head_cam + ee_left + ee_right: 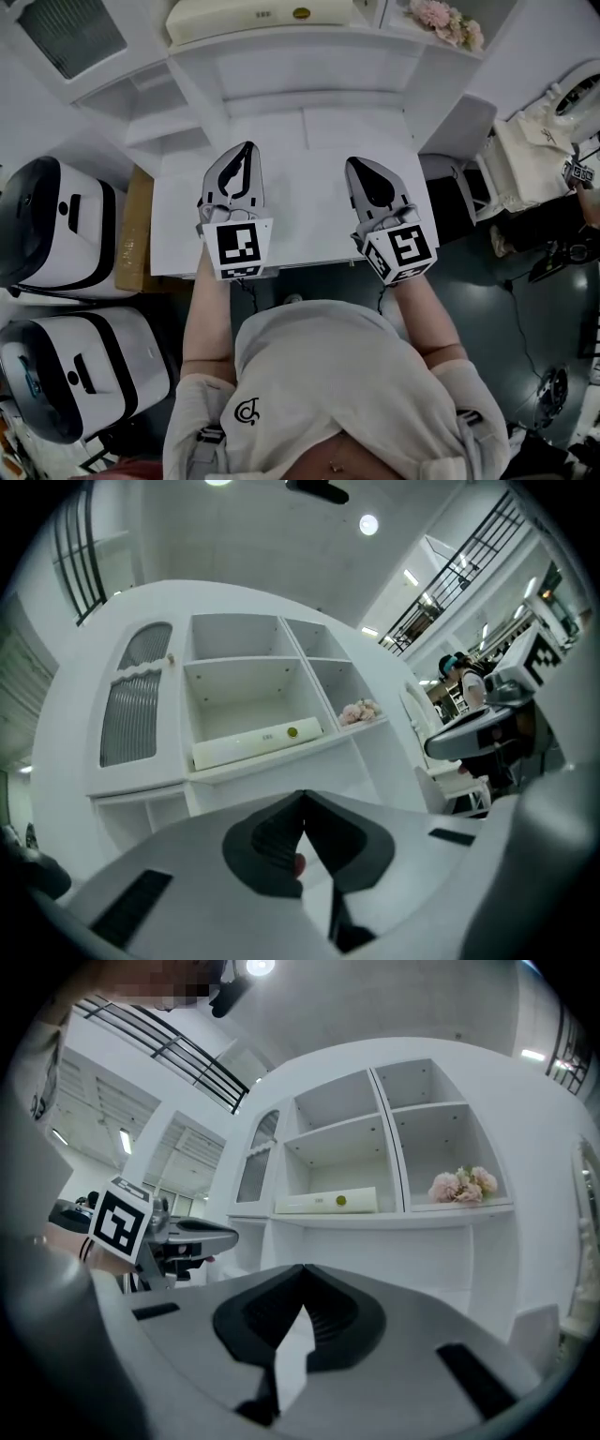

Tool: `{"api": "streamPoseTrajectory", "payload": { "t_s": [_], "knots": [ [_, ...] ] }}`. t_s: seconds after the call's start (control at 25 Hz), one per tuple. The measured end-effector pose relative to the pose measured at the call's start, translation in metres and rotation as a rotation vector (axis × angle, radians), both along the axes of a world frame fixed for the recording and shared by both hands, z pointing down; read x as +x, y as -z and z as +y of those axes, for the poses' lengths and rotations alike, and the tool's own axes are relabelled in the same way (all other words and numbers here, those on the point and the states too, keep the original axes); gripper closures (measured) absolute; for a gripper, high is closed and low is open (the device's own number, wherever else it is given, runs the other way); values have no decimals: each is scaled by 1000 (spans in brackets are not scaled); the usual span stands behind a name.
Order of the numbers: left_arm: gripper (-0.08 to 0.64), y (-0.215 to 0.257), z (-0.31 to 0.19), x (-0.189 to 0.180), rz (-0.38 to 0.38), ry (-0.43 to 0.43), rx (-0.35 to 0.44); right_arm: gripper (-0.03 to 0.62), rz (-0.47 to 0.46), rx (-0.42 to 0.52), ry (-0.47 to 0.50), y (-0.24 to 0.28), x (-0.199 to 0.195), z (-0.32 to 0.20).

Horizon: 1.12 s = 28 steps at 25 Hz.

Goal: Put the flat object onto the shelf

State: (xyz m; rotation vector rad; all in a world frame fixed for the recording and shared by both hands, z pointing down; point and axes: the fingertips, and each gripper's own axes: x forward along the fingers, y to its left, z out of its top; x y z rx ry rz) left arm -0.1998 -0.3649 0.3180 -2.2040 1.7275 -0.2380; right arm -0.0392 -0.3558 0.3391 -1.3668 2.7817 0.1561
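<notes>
The flat object [262, 17] is a long cream slab with a yellow dot, lying on a middle shelf of the white shelf unit [309, 66]. It shows in the left gripper view [258, 742] and the right gripper view [326, 1202] too. My left gripper [247, 148] hovers over the white table [309, 206], jaws shut with nothing between them [304, 797]. My right gripper [360, 166] is beside it, also shut and empty [304, 1269]. Both point toward the shelf unit and stand well short of it.
Pink flowers [450, 21] sit on the shelf compartment right of the flat object. Two white and black appliances [56, 225] [75, 370] and a cardboard box [136, 230] stand left of the table. A cream bag [534, 141] and cables lie to the right.
</notes>
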Motion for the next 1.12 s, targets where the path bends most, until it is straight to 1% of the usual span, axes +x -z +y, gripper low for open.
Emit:
{"api": "streamPoseTrajectory", "payload": {
  "t_s": [0.16,0.36,0.44,0.6,0.72,0.88,1.0,1.12],
  "knots": [
    [546,-13,18,2,62,-19,-4,584,-17,12,4,3,-1,5],
    [547,-29,31,3,209,-51,-74,584,-32,24,10,6,-1,13],
    [547,-31,32,5,246,-68,-91,584,-32,28,10,6,1,15],
    [548,-31,36,10,233,-83,-105,586,-34,25,9,5,5,16],
    [548,-32,36,14,242,-103,-118,586,-22,27,13,6,5,16],
    [548,-35,34,16,218,-107,-133,586,-14,22,21,1,2,14],
    [548,-35,29,14,228,-102,-139,586,0,25,24,0,-1,12],
    [548,-32,28,11,232,-108,-128,586,8,30,27,2,-5,9]
  ]
}}
